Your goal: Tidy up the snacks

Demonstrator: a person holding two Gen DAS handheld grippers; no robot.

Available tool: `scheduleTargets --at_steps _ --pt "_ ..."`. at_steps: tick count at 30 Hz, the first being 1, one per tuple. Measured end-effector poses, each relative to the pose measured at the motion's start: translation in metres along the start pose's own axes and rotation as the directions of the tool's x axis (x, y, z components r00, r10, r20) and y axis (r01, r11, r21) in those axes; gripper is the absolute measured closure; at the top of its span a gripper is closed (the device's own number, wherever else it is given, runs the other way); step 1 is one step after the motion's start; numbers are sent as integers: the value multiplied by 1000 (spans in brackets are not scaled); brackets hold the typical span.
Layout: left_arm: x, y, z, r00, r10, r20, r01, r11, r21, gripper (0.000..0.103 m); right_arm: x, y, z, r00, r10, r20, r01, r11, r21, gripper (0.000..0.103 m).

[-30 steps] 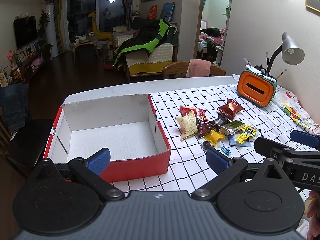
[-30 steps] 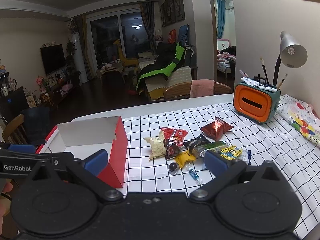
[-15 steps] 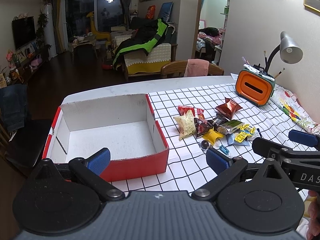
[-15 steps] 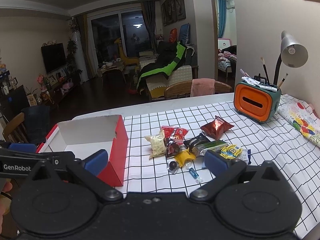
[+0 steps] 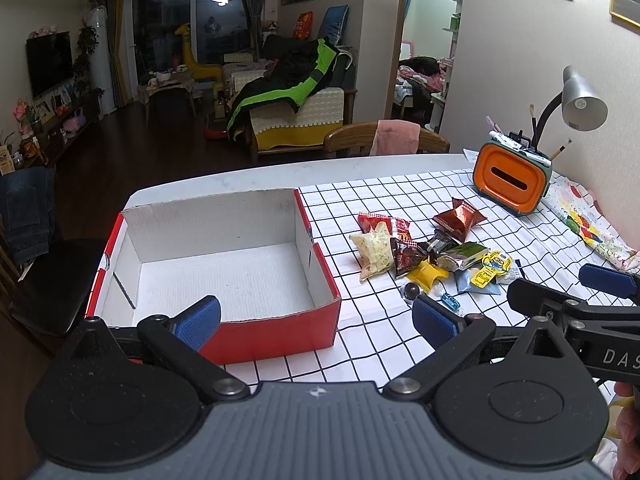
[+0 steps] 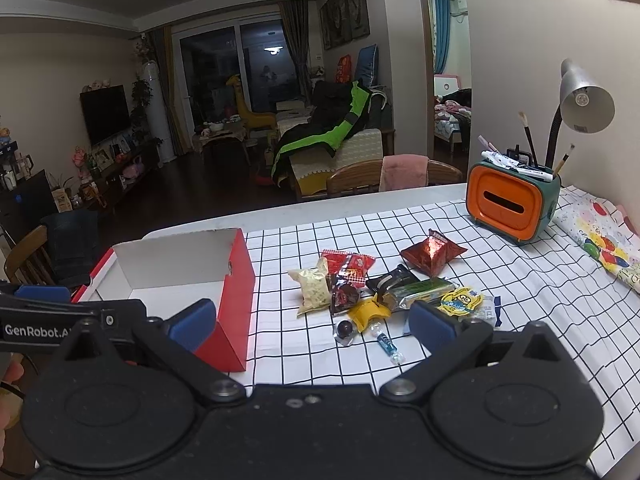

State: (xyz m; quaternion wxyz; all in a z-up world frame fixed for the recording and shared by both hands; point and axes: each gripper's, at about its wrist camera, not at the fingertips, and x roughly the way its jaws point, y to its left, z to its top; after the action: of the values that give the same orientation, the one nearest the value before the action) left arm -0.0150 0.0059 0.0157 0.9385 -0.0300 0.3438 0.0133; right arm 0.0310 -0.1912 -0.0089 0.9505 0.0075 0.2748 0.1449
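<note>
A: How far along is the sorting?

B: By my reading, it hasn't begun. The red box point(image 5: 256, 332) sits at the left edge of the tabletop point(image 5: 360, 344) with its white inside bare, nothing in it. Every snack is outside it, in one loose pile of snacks point(image 6: 384, 292) on the checked cloth, toward the middle of the tabletop and apart from the box's right wall.

A: What's in the pile?

B: A pale chip bag point(image 6: 314, 290) nearest the box, a dark red foil packet point(image 6: 432, 254) on the far side, a yellow wrapper point(image 6: 370, 312), a green bar point(image 6: 424, 290), a cartoon sachet point(image 6: 460, 300), plus a small dark round candy point(image 6: 345, 329) and a blue-wrapped sweet point(image 6: 386, 342) toward the near edge. All of that is left to move.

A: And the tools?

B: The left tool point(image 5: 316, 316) is spread wide, holding and touching nothing; it hangs over the box's near wall. The right tool point(image 6: 312, 322) is likewise spread and empty, above the cloth near the pile. Neither pad meets a wrapper.

A: Anything else about?

B: An orange pen holder point(image 6: 508, 204) and a desk lamp point(image 6: 584, 104) at the far right corner, well apart from the snacks.
</note>
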Motion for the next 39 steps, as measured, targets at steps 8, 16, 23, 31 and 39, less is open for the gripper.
scheduleTargets --at_steps 8,16,23,31,39 --pt "0 1 1 1000 -3 1 3 1000 -3 0 0 2 0 1000 0 3 0 1000 -1 0" --pt "1 7 3 1000 -23 6 23 1000 4 0 -1 8 0 1000 -8 14 8 1000 -6 0" --pt "0 15 -1 999 -39 4 39 999 15 0 -5 15 -4 999 -31 23 31 1000 4 0" --pt "2 14 -3 998 -64 3 64 998 22 0 -8 16 -7 998 -45 32 45 999 11 0" --pt "22 -8 2 998 -59 -22 61 997 54 0 1 -5 -5 999 -46 27 45 999 10 0"
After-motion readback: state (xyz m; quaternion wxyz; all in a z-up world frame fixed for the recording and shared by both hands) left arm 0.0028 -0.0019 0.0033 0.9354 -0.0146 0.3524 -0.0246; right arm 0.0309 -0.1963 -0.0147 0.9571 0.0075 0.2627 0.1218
